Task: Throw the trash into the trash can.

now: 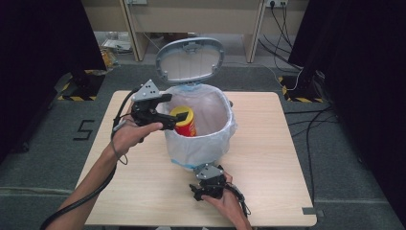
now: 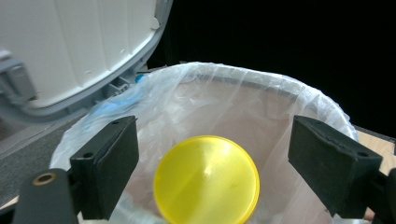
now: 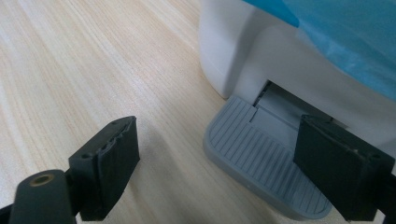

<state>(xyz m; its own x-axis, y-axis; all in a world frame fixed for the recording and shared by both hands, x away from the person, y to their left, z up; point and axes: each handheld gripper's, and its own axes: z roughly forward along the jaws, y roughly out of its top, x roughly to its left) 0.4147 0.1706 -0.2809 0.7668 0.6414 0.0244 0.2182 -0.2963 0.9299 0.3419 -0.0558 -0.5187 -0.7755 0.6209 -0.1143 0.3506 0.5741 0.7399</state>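
A white pedal bin (image 1: 225, 120) lined with a clear bag stands mid-table, its grey lid (image 1: 190, 60) raised. A red can with a yellow cap (image 1: 185, 120) stands tilted inside the bag at the left. My left gripper (image 1: 168, 111) hovers over the bin's left rim; in the left gripper view it (image 2: 212, 135) is open, and the yellow cap (image 2: 206, 179) lies between and below the jaws, touching neither. My right gripper (image 1: 205, 179) is low at the bin's front. It (image 3: 217, 126) is open, its right jaw over the grey ribbed pedal (image 3: 261, 163).
The wooden table (image 1: 268, 158) has bare surface right and left of the bin. Beyond it lie grey carpet, a floor marking (image 1: 85, 129), cables (image 1: 311, 120) on the floor at the right and dark curtains on both sides.
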